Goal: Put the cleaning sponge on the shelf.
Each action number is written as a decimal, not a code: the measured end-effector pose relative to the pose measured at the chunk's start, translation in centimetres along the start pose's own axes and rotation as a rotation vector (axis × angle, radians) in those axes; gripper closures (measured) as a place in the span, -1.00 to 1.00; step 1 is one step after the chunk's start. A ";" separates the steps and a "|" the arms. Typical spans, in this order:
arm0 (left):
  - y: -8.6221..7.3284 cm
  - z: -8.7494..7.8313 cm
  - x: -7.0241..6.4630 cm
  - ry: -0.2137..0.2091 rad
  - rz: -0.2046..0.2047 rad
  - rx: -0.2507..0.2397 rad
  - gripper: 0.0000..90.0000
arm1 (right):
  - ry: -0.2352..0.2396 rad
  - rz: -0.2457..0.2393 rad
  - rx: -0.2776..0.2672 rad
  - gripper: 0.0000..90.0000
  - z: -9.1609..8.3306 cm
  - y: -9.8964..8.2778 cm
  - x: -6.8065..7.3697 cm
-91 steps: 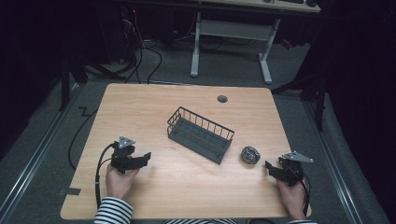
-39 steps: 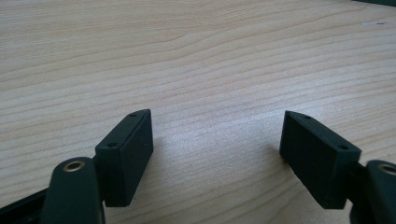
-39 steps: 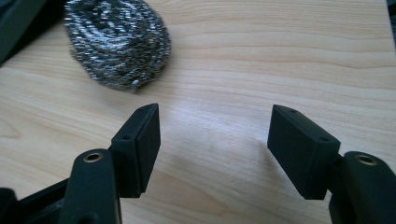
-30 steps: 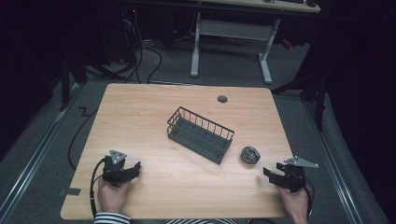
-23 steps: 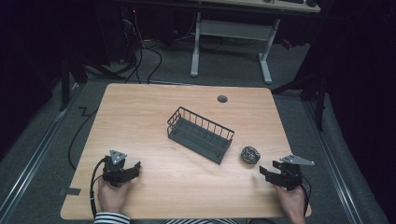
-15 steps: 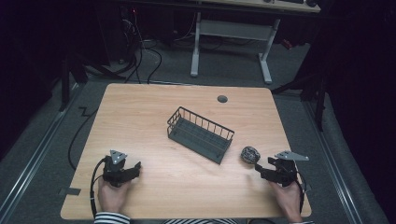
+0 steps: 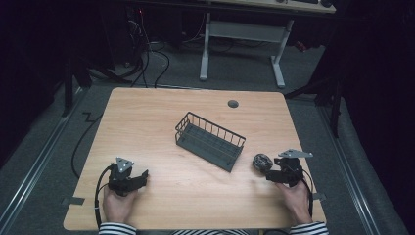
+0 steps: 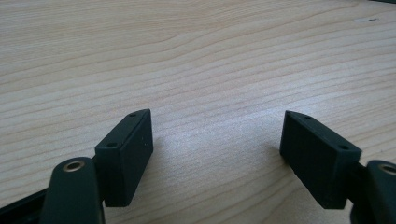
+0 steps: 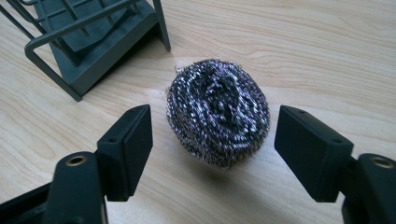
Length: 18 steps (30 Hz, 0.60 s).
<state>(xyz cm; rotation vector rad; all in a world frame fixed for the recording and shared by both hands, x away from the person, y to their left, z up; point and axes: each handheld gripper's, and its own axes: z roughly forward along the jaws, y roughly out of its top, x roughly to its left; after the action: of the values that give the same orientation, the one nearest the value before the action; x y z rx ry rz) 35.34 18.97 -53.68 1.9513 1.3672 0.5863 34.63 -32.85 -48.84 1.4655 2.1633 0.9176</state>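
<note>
Seen from the high view: one steel scourer (image 7: 262,161) on the worktop (image 7: 147,117), between one wire rack (image 7: 210,141) and the right hand-held gripper (image 7: 270,175). Shown up close in the right gripper view: jaws just opened wide, flanking the scourer, no contact. Left hand-held gripper (image 8: 217,140) apart, over bare wood.

Steel wool scourer (image 9: 218,123) showing silver-grey, coiled weave. Wire basket (image 7: 210,141) appearing dark grey. Tabletop (image 7: 147,122) showing pale wood grain. Sleeve (image 7: 115,229) showing black-white stripes.
</note>
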 end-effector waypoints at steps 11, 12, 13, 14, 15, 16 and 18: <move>0.0 0.0 0.0 -0.001 -0.002 0.000 -0.42 | -0.015 -0.030 0.069 -0.41 1.7 1.4 0.4; 0.0 0.0 0.0 -0.002 -0.002 -0.001 -0.42 | -0.017 -0.032 0.073 -0.41 1.9 1.5 0.4; 0.0 0.0 0.0 -0.002 -0.002 -0.001 -0.42 | -0.015 -0.032 0.082 -0.41 2.2 1.5 0.3; 0.0 0.0 0.0 -0.002 -0.002 -0.001 -0.42 | -0.014 -0.033 0.084 -0.41 2.3 1.6 0.3; 0.0 0.0 0.0 -0.002 -0.002 -0.001 -0.42 | -0.015 -0.033 0.088 -0.41 2.4 1.6 0.3; 0.0 0.0 0.0 -0.002 -0.002 -0.001 -0.42 | -0.013 -0.035 0.091 -0.41 2.5 1.6 0.3; 0.0 0.0 0.0 -0.002 -0.002 -0.001 -0.42 | -0.013 -0.033 0.094 -0.40 2.6 1.6 0.3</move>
<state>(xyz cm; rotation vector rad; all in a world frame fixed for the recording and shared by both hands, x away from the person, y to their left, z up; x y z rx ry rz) 35.34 19.00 -53.68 1.9492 1.3676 0.5834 37.22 -31.34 -49.58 1.4694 2.2423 0.8031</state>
